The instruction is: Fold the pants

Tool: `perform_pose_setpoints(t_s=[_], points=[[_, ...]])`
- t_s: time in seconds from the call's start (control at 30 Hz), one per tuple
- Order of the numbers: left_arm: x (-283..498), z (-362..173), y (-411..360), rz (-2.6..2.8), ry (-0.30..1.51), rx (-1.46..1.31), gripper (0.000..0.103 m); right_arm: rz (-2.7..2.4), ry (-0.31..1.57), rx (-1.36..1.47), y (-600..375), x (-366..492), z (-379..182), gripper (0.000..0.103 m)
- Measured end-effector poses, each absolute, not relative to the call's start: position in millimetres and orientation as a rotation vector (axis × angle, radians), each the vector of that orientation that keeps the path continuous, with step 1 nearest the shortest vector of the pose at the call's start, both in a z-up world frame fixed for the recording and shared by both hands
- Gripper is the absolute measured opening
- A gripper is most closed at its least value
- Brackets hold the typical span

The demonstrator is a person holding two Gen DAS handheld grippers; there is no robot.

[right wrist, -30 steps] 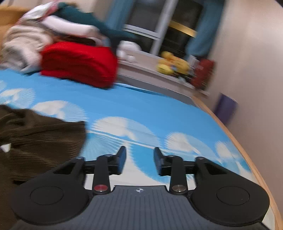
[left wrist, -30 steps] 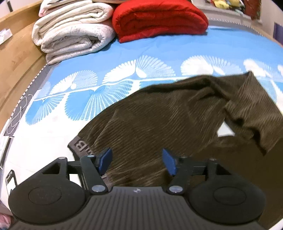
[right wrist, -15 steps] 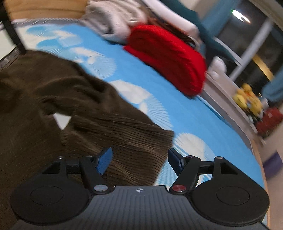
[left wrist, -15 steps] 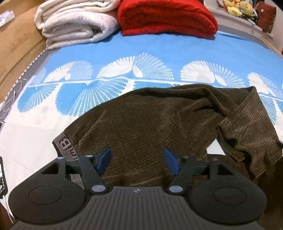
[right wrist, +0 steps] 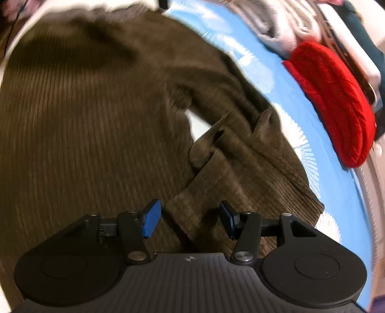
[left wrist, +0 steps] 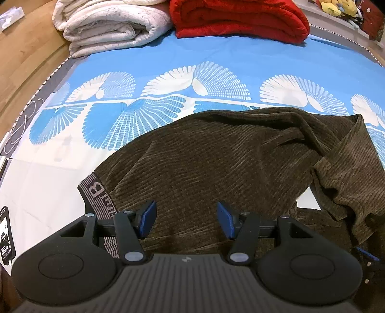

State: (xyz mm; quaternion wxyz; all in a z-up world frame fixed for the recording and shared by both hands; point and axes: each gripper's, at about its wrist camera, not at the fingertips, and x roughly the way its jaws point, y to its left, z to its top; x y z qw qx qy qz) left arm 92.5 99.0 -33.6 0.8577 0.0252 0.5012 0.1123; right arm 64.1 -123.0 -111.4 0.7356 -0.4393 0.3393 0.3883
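Dark brown corduroy pants point(left wrist: 216, 163) lie rumpled on a blue and white bedsheet point(left wrist: 168, 96). Their striped waistband with a letter B point(left wrist: 96, 192) shows at the near left. One leg is folded back over the other at the right point(left wrist: 341, 173). My left gripper point(left wrist: 185, 219) is open and empty, just above the waist area. In the right wrist view the pants point(right wrist: 84, 134) fill the frame. My right gripper point(right wrist: 190, 219) is open and empty, over the turned-back leg end point(right wrist: 252, 183).
A folded white quilt point(left wrist: 108, 24) and a folded red blanket point(left wrist: 240, 19) lie at the far end of the bed; the red blanket also shows in the right wrist view point(right wrist: 336, 108). A wooden bed frame point(left wrist: 24, 60) runs along the left. A phone point(left wrist: 6, 233) lies at the near left edge.
My right gripper swung left from the bare sheet to above the pants leg and opened wider. My left gripper drew back a little, so more of the waistband shows.
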Motion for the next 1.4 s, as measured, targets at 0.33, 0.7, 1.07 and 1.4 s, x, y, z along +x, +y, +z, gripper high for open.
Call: perform_pose_setpoints(t_s=[0.33,0.7,1.07,1.4], points=[[97.1,-33.8,95.3,0.247,1.057,0.031,0.062,0.627,0.682,-0.471,-187.8,110.5,-44.5,0.009],[105.9,-39.1,69.1,0.206,1.065,0.058,0.062,-0.473,0.62,0.693,-516.1,123.1,-38.4,0.008],[123.5,-60.3,23.2,-0.008,1.13,-0.013,0.064,-0.554,0.915,0.859,-558.2,112.8,-96.2,0.045],[161.4,-104.3,23.3,-0.079,1.226,-0.392,0.068,-0.553,0.968,0.82,-550.5,128.9,-117.1,0.032]])
